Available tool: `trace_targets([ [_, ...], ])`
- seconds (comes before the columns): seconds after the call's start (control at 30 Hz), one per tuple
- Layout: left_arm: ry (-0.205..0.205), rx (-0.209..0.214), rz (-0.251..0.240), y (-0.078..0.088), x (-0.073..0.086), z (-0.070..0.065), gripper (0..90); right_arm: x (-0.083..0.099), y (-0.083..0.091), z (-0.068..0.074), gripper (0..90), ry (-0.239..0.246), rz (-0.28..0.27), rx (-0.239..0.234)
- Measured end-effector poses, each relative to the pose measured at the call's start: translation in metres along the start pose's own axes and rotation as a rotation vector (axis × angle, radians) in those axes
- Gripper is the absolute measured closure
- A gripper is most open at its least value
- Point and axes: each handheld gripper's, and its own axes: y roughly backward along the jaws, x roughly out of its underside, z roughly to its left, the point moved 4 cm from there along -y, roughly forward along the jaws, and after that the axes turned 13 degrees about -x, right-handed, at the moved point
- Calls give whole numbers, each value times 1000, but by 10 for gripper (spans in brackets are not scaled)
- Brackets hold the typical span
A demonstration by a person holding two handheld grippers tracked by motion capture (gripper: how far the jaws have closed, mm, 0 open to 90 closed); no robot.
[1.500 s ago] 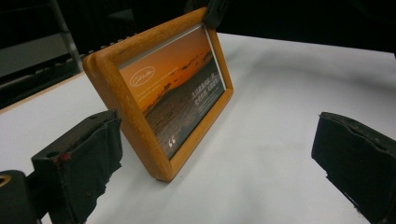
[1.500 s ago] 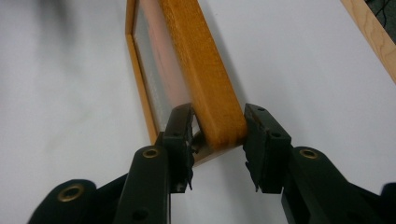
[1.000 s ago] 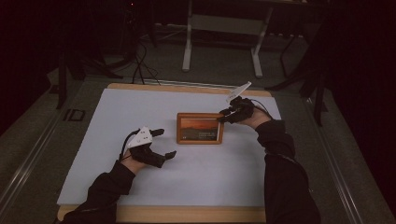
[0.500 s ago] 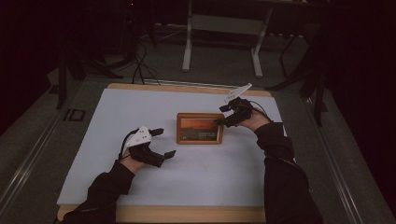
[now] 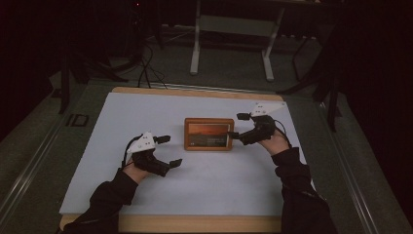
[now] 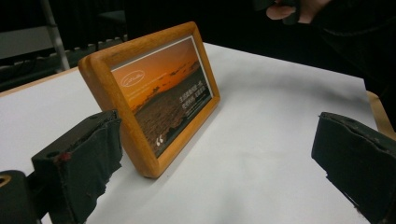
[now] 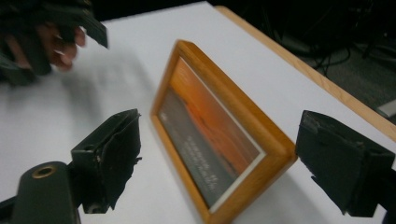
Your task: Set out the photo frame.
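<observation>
High view. Wooden picture frame [image 5: 208, 134]: stands near the middle of the white table top [image 5: 122, 114], glass side toward the person, showing an orange sunset print. Left gripper [image 5: 169, 151]: near-left of the frame and apart from it, lying low over the table, jaws spread and pointing right with nothing between them; the forearm, in a dark sleeve [image 5: 104, 197], enters from the near-left corner and angles toward the centre. Right gripper [image 5: 237, 126]: just beside the frame's right end, jaws pointing left at it; the jaws have just been opening and now stand wide, off the frame. The right forearm rises from the near edge with the wrist bent inward.

Left gripper view. Both black jaws are set far apart, holding nothing. The frame [image 6: 154, 93] stands tilted back on the table just beyond the left-hand jaw, close to it; whether they touch cannot be told. The other hand [image 6: 292, 9] sits at the far top edge.

Right gripper view. Jaws parted wide; the frame's [image 7: 219, 135] near end lies between them, clear of both pads. The left gripper [image 7: 70, 23] is blurred at the far left.
</observation>
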Motion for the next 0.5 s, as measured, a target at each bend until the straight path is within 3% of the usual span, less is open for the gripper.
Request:
trace_targets([
  [0.2, -5, 13, 22, 0, 1, -5, 24, 16, 8, 19, 142, -12, -52, 5],
  [0.33, -14, 21, 28, 1, 1, -7, 24, 36, 5, 31, 142, -18, -43, 24],
  [0.5, -29, 25, 34, 4, 1, -10, 24, 55, 6, 43, 142, -44, -68, 22],
])
